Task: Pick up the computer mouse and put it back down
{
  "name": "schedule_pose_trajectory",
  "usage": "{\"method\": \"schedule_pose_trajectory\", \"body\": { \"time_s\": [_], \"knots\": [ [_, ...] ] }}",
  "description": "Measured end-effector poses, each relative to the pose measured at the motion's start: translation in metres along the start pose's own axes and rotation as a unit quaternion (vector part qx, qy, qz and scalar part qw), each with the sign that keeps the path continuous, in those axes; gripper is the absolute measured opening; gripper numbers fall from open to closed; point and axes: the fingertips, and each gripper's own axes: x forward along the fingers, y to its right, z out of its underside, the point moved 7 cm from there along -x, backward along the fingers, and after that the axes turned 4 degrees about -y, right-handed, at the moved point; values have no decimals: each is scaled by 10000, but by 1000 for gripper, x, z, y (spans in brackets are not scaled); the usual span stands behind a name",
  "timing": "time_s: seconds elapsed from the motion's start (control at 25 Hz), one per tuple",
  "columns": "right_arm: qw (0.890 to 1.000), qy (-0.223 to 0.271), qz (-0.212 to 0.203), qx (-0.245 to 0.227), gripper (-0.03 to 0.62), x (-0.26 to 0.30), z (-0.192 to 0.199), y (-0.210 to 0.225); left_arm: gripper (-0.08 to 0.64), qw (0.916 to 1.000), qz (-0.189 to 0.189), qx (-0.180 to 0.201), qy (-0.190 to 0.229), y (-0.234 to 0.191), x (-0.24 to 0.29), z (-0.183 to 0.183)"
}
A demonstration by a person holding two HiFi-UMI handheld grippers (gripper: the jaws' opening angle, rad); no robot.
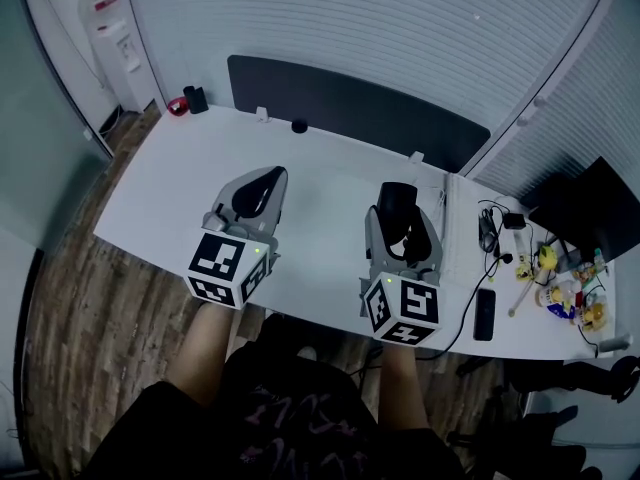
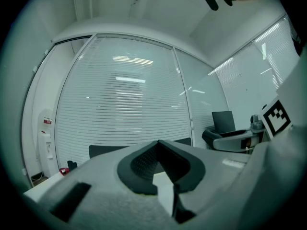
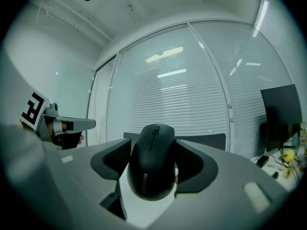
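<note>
A black computer mouse [image 1: 397, 198] sits between the jaws of my right gripper [image 1: 400, 214], held over the white desk [image 1: 160, 183] right of centre. In the right gripper view the mouse [image 3: 152, 169] fills the gap, and the dark pads [image 3: 111, 161] press on both of its sides. My left gripper [image 1: 262, 184] hovers over the desk to the left, pointing away from me. Its jaws meet at the tip [image 2: 158, 144] with nothing between them. Both grippers are held level.
A dark partition [image 1: 350, 98] runs along the desk's far edge, with a small black knob [image 1: 299, 125] in front of it. A black phone [image 1: 484, 314], cables [image 1: 490, 230] and small yellow items [image 1: 560, 290] lie on the right. A water dispenser [image 1: 110, 28] stands far left.
</note>
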Motion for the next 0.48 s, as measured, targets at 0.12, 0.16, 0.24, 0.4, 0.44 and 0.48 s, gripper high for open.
{"method": "schedule_pose_trajectory", "body": {
  "time_s": [0.12,0.16,0.24,0.4,0.44,0.48],
  "knots": [
    [9999,-97,5,30,298,4,6,0,5,10000,20,-42,-87,-2,3,7],
    [9999,-128,9,38,298,5,8,0,3,9999,25,-57,-116,-3,4,9],
    [9998,-193,20,50,298,7,12,0,3,9998,32,-83,-163,-4,6,13],
    [9994,-327,29,96,298,14,22,1,5,9996,37,-139,-257,-9,13,22],
    [9993,-361,31,110,298,16,24,2,5,9994,39,-153,-293,-10,15,25],
    [9991,-394,33,124,298,18,27,2,4,9993,41,-168,-330,-11,17,27]
  ]
}}
